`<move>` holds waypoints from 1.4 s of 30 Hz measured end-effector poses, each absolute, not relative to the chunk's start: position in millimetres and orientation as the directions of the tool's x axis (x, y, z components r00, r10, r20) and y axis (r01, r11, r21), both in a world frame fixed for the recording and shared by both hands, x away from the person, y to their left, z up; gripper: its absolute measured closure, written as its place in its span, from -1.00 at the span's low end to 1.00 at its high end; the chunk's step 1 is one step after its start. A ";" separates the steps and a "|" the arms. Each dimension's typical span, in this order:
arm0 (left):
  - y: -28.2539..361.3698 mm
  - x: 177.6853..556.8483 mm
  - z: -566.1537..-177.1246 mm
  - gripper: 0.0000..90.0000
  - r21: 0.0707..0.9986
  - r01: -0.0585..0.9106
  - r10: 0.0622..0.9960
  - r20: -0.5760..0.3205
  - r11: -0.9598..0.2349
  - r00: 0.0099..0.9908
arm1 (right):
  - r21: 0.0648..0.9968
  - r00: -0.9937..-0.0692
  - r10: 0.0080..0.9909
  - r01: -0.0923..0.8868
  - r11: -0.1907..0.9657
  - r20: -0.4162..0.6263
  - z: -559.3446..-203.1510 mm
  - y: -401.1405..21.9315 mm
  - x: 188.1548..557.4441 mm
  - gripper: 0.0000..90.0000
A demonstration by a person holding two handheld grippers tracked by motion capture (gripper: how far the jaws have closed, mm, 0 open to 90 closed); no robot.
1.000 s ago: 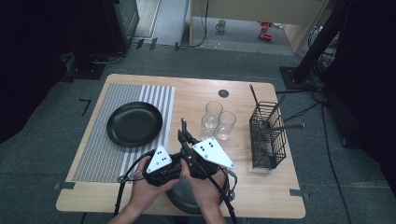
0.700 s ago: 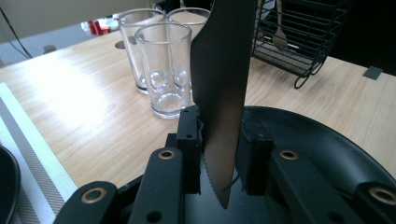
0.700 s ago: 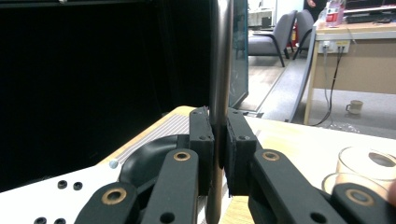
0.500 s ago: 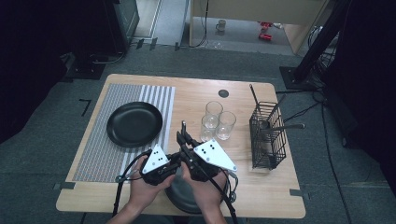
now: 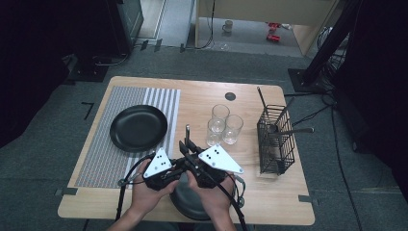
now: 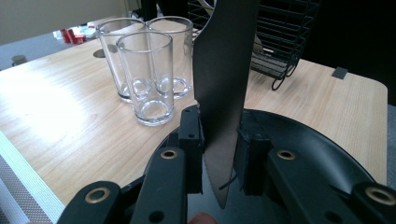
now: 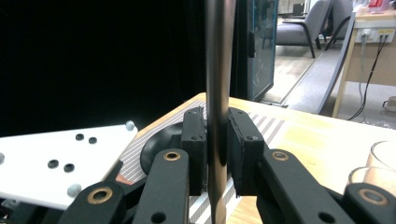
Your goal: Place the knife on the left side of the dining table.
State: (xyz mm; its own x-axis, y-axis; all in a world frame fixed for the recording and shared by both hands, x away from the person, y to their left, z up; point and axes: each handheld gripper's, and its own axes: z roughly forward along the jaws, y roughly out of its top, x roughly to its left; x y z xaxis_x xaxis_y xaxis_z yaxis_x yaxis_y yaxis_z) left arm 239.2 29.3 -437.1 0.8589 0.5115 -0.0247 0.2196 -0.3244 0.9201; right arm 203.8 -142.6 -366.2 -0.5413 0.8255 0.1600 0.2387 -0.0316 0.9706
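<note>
knife (image 6: 219,93): dark, flat, serrated blade standing upright over the near black plate (image 6: 317,154), by three glasses (image 6: 147,70) | left gripper (image 6: 219,161): jaws narrowly parted, having just been closing, left pad touching the blade | right gripper (image 7: 217,149): jaws having just been opening slightly, pinching the knife's slim metal handle (image 7: 218,70)
</note>
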 end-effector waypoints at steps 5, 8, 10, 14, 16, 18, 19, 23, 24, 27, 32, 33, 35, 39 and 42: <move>30.3 239.3 -436.4 0.71 0.924 0.218 0.506 -0.030 -0.315 0.862 | 0.970 -0.563 0.811 0.242 -0.022 0.159 -369.2 -144.0 204.8 0.73; 32.0 240.3 -435.8 0.71 0.923 0.213 0.502 -0.025 -0.322 0.865 | 0.968 -0.579 0.800 0.251 -0.009 0.157 -371.7 -144.4 204.9 0.71; 33.1 241.1 -435.6 0.71 0.923 0.217 0.499 -0.031 -0.319 0.866 | 0.964 -0.590 0.788 0.265 -0.016 0.176 -374.6 -146.3 205.5 0.69; 34.0 242.2 -435.9 0.71 0.920 0.218 0.489 -0.034 -0.324 0.871 | 0.960 -0.592 0.782 0.279 -0.029 0.196 -378.4 -150.6 206.5 0.69; 33.5 242.6 -436.6 0.71 0.920 0.219 0.484 -0.037 -0.326 0.874 | 0.960 -0.596 0.779 0.279 -0.028 0.196 -378.7 -151.8 206.7 0.71; 33.0 242.6 -437.1 0.72 0.918 0.221 0.479 -0.039 -0.330 0.877 | 0.962 -0.603 0.776 0.273 -0.016 0.184 -378.4 -151.1 206.6 0.73; 32.8 242.7 -437.1 0.72 0.916 0.224 0.477 -0.041 -0.332 0.878 | 0.963 -0.601 0.780 0.271 -0.008 0.175 -378.2 -150.7 206.4 0.76; 32.9 244.0 -438.2 0.73 0.915 0.236 0.469 -0.060 -0.328 0.881 | 0.963 -0.598 0.783 0.268 -0.004 0.169 -379.0 -150.6 206.8 0.79; 32.8 244.2 -438.4 0.73 0.914 0.237 0.467 -0.060 -0.329 0.882 | 0.963 -0.598 0.784 0.268 -0.002 0.168 -379.1 -150.3 206.9 0.79; 32.8 244.6 -438.9 0.75 0.913 0.234 0.467 -0.056 -0.333 0.883 | 0.964 -0.604 0.781 0.266 0.006 0.162 -379.8 -149.3 207.1 0.78; 34.9 242.9 -438.8 1.00 0.920 0.217 0.480 -0.036 -0.326 0.876 | 0.966 -0.604 0.783 0.257 0.012 0.151 -379.6 -148.0 207.0 0.78; 35.2 243.0 -438.5 1.00 0.920 0.218 0.479 -0.038 -0.325 0.877 | 0.966 -0.603 0.783 0.257 0.010 0.153 -379.6 -148.0 206.9 0.78; 35.4 242.9 -438.2 1.00 0.921 0.214 0.482 -0.033 -0.325 0.876 | 0.967 -0.601 0.784 0.256 0.006 0.154 -379.4 -147.9 206.6 0.77; 36.9 242.7 -437.6 1.00 0.930 0.217 0.481 -0.051 -0.298 0.875 | 0.967 -0.600 0.786 0.256 0.012 0.149 -380.1 -146.5 206.4 0.74; 38.2 242.8 -436.6 1.00 0.931 0.212 0.485 -0.044 -0.297 0.873 | 0.963 -0.605 0.781 0.268 0.021 0.152 -383.6 -145.1 207.1 0.76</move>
State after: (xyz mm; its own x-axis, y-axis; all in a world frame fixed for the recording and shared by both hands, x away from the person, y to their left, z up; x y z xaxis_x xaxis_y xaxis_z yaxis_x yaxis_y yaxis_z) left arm 242.8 38.2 -436.6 0.8734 0.4850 -0.0442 0.2121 -0.2971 0.9310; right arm 207.1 -145.1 -383.6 -0.6052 0.7814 0.1520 0.2685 0.0207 0.9631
